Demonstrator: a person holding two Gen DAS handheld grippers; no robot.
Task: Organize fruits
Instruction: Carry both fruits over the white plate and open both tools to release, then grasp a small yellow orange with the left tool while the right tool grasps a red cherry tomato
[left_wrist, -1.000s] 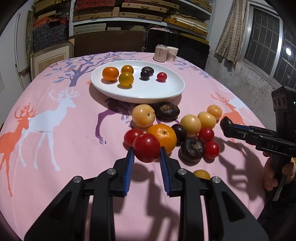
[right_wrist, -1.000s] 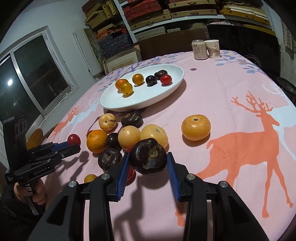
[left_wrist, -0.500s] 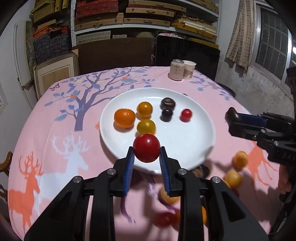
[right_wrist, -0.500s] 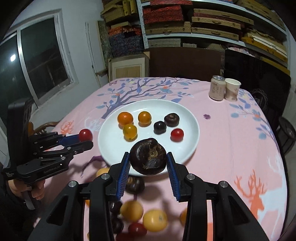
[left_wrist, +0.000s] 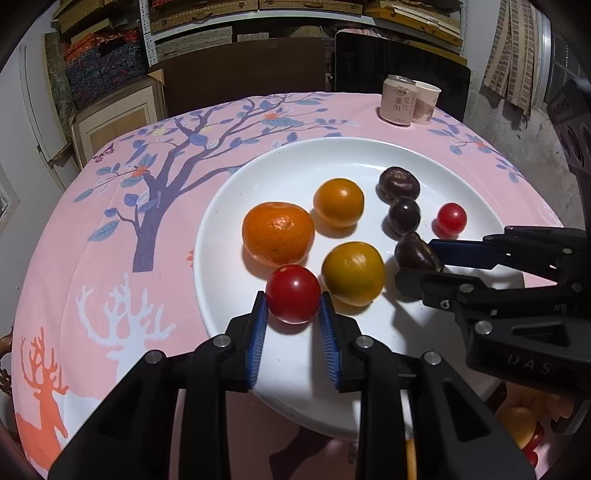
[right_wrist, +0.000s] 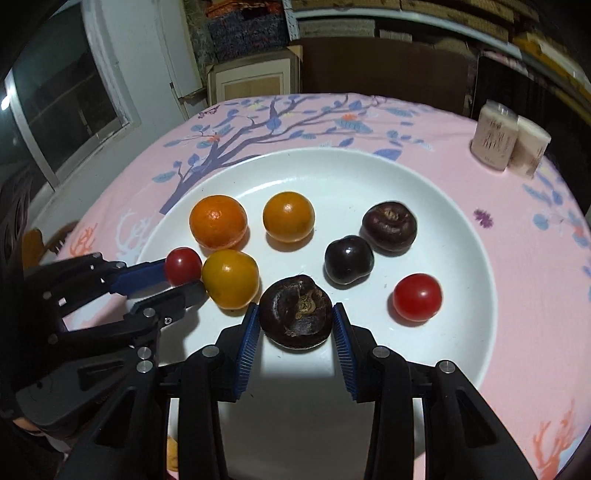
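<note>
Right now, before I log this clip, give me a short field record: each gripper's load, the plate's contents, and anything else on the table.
left gripper: shut on red cherry tomato, over the plate's near left part
right gripper: shut on dark wrinkled fruit, over the plate's near middle
plate: white, on pink tablecloth
loose fruit on plate: mandarin, two orange-yellow fruits, two dark fruits, one red tomato
release state: neither fruit released yet
far table edge: can beside paper cup

Your right half of the white plate (right_wrist: 461, 229) lies bare beyond the red tomato (right_wrist: 417, 297) — the yellow-orange fruit (right_wrist: 230, 278) crowds between both grippers; can (right_wrist: 495, 134) and cup (right_wrist: 530, 146) stand well apart.
</note>
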